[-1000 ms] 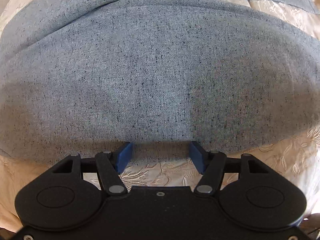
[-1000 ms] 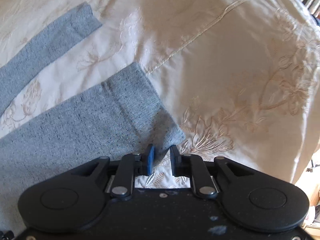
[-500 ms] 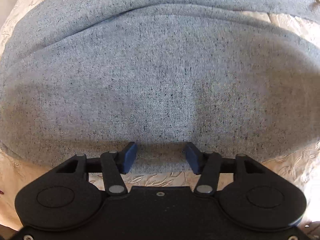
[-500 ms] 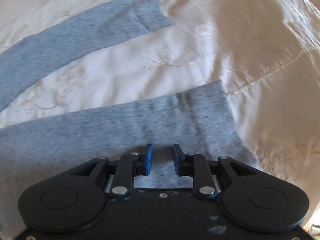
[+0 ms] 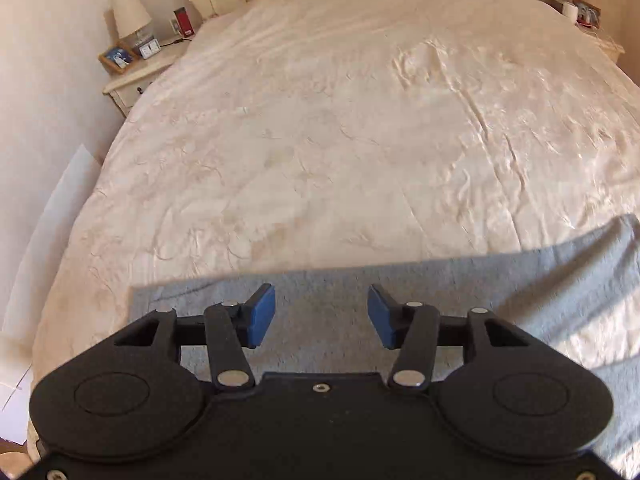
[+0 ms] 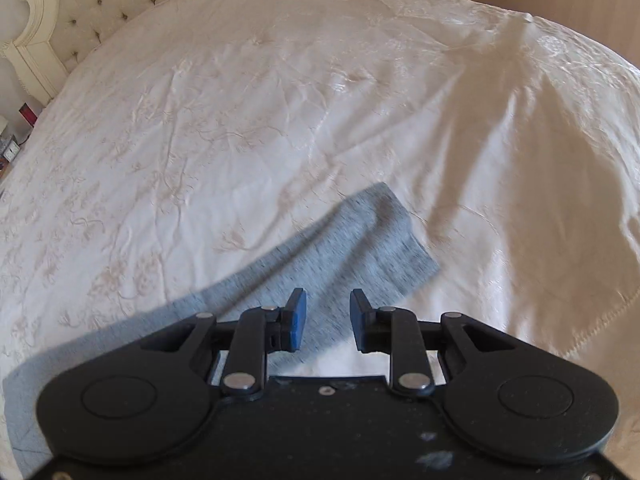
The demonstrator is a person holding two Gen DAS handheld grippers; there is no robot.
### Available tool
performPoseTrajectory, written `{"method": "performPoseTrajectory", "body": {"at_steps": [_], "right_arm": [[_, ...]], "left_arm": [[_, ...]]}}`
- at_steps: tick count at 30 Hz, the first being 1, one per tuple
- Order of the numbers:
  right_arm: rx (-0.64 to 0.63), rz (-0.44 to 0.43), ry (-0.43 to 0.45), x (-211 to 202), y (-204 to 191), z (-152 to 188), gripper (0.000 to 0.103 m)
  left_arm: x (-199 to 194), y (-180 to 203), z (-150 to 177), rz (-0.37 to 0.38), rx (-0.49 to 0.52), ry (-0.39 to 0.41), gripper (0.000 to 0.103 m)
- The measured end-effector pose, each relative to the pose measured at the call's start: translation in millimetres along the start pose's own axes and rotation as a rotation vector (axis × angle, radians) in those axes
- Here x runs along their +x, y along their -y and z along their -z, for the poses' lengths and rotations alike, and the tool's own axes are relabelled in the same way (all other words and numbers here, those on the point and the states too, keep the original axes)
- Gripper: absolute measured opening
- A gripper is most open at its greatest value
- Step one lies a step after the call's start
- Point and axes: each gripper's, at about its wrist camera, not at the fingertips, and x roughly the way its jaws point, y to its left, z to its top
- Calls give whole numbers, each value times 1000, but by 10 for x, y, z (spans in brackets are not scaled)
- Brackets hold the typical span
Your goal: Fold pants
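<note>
Grey knit pants (image 5: 440, 292) lay flat on the cream bedspread (image 5: 360, 120), below and just ahead of both grippers, long axis running crosswise, waist end toward the left gripper (image 5: 321, 316) and a leg cuff (image 6: 384, 236) up and to the right of the right gripper (image 6: 328, 318). Both pointed steeply down above the cloth. Left jaws were opening, wide and empty; right jaws stood narrower, nothing pinched.

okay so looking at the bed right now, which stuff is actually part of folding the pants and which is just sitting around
Part of the job:
- grey pants, spread on the bedspread
- left tongs, opening, nothing between them
- right tongs, open, empty

Just lying about:
- lamp
- picture frame
- nightstand
- headboard
</note>
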Motion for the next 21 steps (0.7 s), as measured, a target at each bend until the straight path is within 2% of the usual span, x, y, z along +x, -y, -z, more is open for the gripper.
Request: {"method": "performPoseTrajectory", "body": {"at_steps": [3, 5, 7, 10, 16, 21], "right_arm": [[-28, 32, 4, 197, -220, -237, 26], [-32, 38, 2, 400, -333, -353, 26], [10, 14, -16, 620, -371, -439, 26], [71, 37, -79, 1014, -453, -618, 26], [157, 167, -127, 1640, -530, -750, 26], [117, 304, -228, 2077, -569, -731, 26]], "left_arm": [[153, 3, -66, -19, -41, -21, 59], [301, 33, -9, -6, -63, -69, 59], [404, 75, 77, 10, -66, -114, 59], [498, 135, 161, 21, -62, -161, 59], [703, 67, 156, 13, -82, -204, 59], [935, -26, 78, 16, -102, -222, 59]]}}
